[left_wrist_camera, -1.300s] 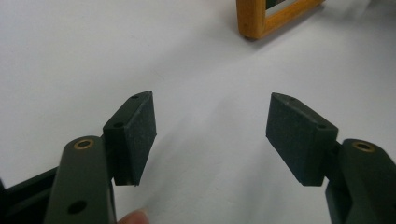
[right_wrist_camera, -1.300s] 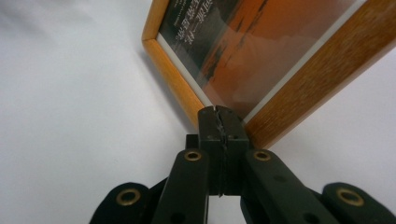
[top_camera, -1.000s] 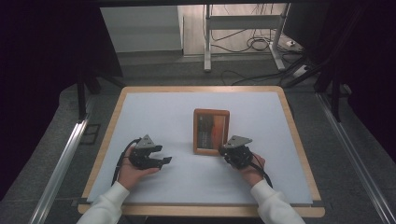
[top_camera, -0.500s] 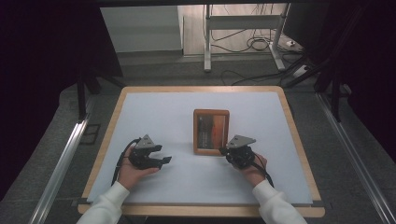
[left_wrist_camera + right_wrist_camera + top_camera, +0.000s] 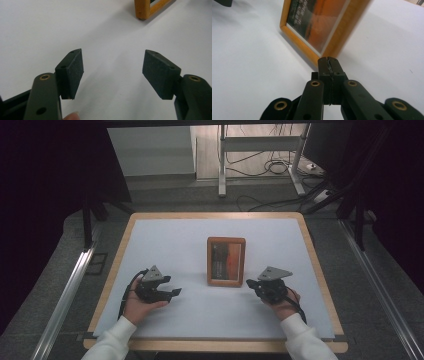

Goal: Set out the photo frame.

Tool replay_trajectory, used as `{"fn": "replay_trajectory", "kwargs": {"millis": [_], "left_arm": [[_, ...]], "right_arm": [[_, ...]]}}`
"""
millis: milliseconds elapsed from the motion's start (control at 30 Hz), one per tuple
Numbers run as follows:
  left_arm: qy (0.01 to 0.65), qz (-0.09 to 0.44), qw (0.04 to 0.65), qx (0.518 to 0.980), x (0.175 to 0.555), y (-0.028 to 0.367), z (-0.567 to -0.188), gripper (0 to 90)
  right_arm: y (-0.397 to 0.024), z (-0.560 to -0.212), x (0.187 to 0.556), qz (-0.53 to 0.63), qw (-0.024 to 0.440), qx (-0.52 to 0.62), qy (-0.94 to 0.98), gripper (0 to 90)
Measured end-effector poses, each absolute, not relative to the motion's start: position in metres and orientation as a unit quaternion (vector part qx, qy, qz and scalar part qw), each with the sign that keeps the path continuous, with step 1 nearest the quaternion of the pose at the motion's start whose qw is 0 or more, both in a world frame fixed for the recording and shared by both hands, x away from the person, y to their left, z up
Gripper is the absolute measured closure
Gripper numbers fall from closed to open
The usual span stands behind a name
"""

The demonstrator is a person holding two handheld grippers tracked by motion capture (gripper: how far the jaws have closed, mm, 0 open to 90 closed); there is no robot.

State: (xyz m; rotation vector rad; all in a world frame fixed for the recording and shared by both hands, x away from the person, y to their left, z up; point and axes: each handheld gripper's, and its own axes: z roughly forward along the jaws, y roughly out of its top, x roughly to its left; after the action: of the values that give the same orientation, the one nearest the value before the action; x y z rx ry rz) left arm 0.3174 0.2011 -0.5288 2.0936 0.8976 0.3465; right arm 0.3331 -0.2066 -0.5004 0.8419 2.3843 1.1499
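At the near edge of the white table [image 5: 165,240], a person's two hands each rest a tool on the surface. The left tool [image 5: 172,293] lies with its jaws spread wide and nothing between them — seemingly waiting. The right tool [image 5: 250,283] has its jaws clenched flat together on nothing, tip aimed at the near right corner of the wooden picture frame [image 5: 226,261], likely to nudge or pry it. The frame lies face up at mid-table, between the tools and just beyond them.
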Motion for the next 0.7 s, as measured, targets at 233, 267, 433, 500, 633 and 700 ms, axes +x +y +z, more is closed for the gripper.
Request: {"fn": "replay_trajectory", "kwargs": {"millis": [233, 267, 433, 500, 633, 700], "left_arm": [[0.356, 0.136, 0.409, 0.829, 0.317, 0.201, -0.529, 32.7], [0.356, 0.134, 0.410, 0.829, 0.317, 0.201, -0.529, 32.8], [0.356, 0.137, 0.410, 0.829, 0.317, 0.198, -0.528, 32.8], [0.357, 0.140, 0.410, 0.828, 0.317, 0.198, -0.528, 32.8], [0.364, 0.138, 0.412, 0.824, 0.315, 0.197, -0.527, 32.8], [0.364, 0.144, 0.410, 0.824, 0.312, 0.196, -0.527, 32.8]], "right_arm": [[-0.247, -0.499, 0.312, 0.419, 0.180, 0.336, 0.824, 53.4], [-0.252, -0.499, 0.308, 0.417, 0.186, 0.341, 0.822, 48.0], [-0.277, -0.503, 0.294, 0.416, 0.192, 0.377, 0.805, 37.2], [-0.286, -0.504, 0.290, 0.419, 0.193, 0.390, 0.797, 35.4], [-0.298, -0.507, 0.287, 0.416, 0.200, 0.403, 0.790, 32.7], [-0.301, -0.508, 0.289, 0.418, 0.200, 0.411, 0.785, 32.4]]}}
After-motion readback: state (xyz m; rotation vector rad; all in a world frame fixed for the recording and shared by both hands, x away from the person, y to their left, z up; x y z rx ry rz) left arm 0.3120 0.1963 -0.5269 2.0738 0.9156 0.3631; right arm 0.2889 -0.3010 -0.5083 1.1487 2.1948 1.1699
